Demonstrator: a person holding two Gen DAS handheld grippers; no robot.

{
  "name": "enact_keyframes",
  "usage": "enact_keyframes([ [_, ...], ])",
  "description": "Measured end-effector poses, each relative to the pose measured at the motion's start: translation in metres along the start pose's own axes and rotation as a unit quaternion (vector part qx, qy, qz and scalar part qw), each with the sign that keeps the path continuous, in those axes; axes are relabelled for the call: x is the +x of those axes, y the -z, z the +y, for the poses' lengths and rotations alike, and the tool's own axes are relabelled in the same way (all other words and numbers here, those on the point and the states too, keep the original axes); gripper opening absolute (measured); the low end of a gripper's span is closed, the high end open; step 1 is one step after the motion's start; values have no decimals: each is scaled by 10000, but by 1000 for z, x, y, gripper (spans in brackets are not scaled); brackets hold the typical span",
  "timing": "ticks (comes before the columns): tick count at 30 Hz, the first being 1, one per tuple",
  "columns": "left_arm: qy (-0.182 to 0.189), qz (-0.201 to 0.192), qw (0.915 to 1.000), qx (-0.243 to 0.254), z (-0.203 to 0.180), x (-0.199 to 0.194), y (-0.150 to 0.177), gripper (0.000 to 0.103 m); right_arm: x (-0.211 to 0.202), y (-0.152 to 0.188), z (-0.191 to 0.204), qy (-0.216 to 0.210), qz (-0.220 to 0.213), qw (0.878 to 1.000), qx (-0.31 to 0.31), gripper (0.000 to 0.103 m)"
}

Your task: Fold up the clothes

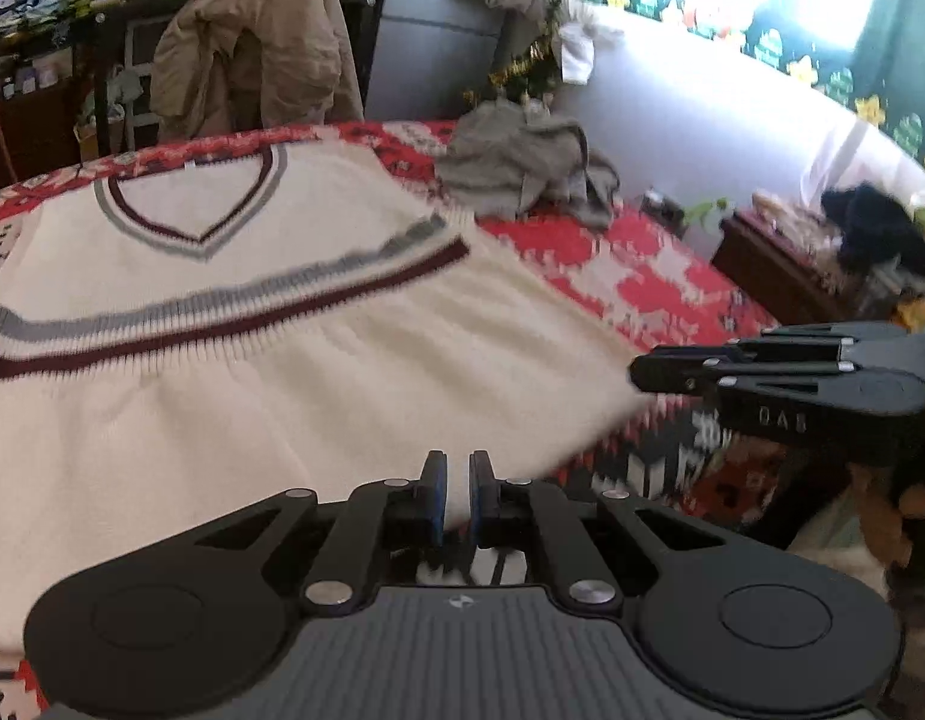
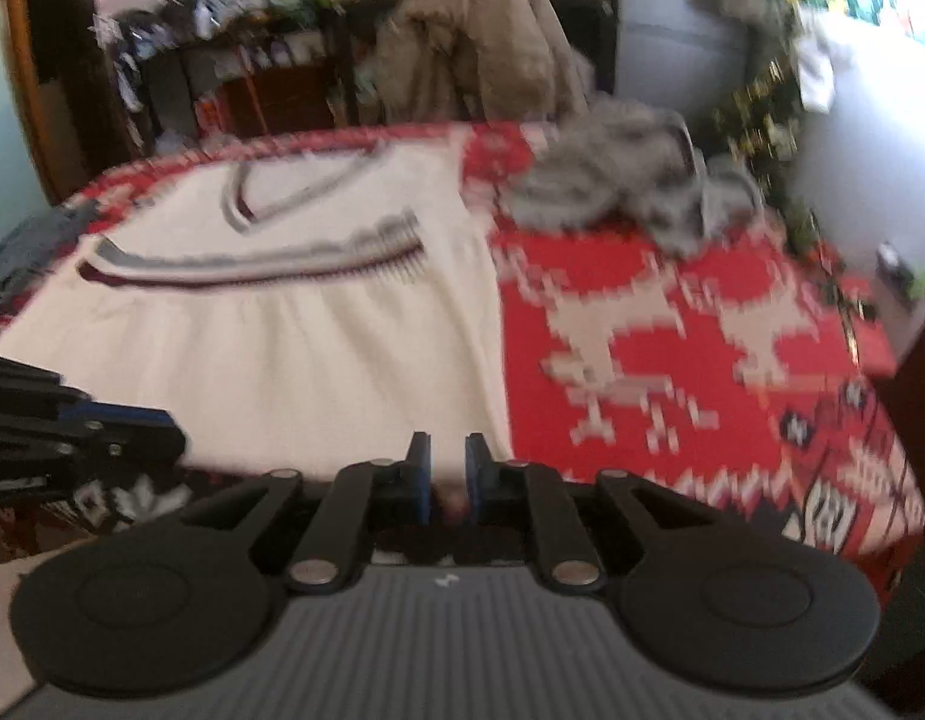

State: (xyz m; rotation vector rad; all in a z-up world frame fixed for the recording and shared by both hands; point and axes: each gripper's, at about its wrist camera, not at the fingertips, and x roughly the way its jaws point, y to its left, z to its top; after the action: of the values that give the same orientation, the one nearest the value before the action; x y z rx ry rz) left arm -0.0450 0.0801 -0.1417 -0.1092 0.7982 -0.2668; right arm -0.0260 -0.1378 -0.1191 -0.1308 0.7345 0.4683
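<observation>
A cream knitted V-neck sweater with grey and maroon stripes point(image 1: 270, 360) is lying across the centre and left of both frames on a red-and-white patterned blanket point(image 1: 612, 276). The left gripper point(image 1: 456, 495) is pinching its near hem through a narrow gap. The right gripper point(image 2: 444, 474), jaws narrowly apart, is gripping the lower corner. A crumpled grey garment point(image 1: 522, 162) is sitting upper right.

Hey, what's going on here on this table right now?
A person with two handheld grippers is folding a cream knit V-neck sweater with grey and maroon stripes, spread on a red patterned tablecloth. The left gripper and right gripper sit at the sweater's near edge, each with a narrow gap between its fingers; whether they pinch fabric is unclear. A crumpled grey garment waits behind.
</observation>
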Motion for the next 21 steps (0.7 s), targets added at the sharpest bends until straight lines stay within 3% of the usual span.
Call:
enact_keyframes([
  [4, 9, -36, 9999, -115, 1, 9, -10, 6, 12, -18, 16, -410, -86, 9991, 61, 14],
  [10, -14, -81, 9998, -162, 5, 6, -6, 6, 39, -14, 36, -642, 282, 9973, -220, 14],
  [13, -32, -182, 9997, -139, 7, 0, -4, 6, 31, -10, 39, -654, 234, 9970, -332, 14],
  [15, 4, -249, 9996, -98, 7, -1, -7, 6, 23, -14, 40, -850, 65, 9958, -327, 9],
  [21, 165, -61, 9998, -38, 9, 8, -4, 6, 47, -35, 58, -994, 232, 9923, -700, 6],
])
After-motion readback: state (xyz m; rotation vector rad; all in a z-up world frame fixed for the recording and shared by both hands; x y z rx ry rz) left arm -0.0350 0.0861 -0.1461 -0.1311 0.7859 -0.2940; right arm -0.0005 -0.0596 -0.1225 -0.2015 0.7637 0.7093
